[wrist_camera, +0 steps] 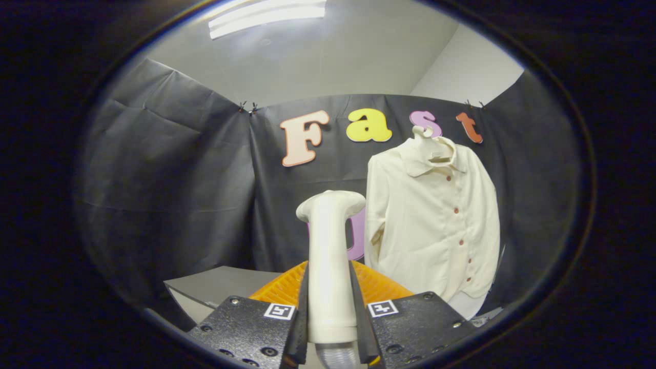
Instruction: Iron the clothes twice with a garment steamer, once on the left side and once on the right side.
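Worktop (215, 287) grey beneath black-draped walls; orange basket (379, 287) beyond gripper (330, 307) clenching steamer (329, 256); shirt (435, 225) hangs right.

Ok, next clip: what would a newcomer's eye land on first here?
First the white garment steamer, standing upright between the fingers of the gripper, which is shut on its handle. Next, the cream button-up shirt hanging on a hanger against the black cloth wall, beyond the fingers and to the right. An orange ridged surface sits just behind the steamer.
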`<state>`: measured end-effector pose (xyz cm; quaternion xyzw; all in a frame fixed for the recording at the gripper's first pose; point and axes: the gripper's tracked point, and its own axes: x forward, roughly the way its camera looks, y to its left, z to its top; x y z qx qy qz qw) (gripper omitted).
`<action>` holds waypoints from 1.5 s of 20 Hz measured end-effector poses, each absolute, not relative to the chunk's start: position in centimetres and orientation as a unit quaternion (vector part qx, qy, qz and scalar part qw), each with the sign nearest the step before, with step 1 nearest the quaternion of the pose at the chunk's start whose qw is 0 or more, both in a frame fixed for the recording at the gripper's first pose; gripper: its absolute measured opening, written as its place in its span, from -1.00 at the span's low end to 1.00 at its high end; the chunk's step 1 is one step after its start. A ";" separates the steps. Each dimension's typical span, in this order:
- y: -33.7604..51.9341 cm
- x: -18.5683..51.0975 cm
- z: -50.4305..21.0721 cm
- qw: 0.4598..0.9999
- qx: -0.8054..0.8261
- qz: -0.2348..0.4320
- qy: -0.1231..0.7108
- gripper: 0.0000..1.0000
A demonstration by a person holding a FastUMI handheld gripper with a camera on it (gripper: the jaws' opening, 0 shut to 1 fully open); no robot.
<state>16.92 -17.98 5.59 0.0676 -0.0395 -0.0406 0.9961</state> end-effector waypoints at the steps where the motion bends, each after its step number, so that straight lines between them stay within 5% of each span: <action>1: -18.8 16.6 5.8 0.996 0.068 -0.042 -0.042 -0.25; 15: -30.3 15.4 6.0 0.991 0.084 -0.086 -0.064 -0.26; 30: -37.7 25.7 -0.2 0.984 0.144 -0.091 -0.058 -0.25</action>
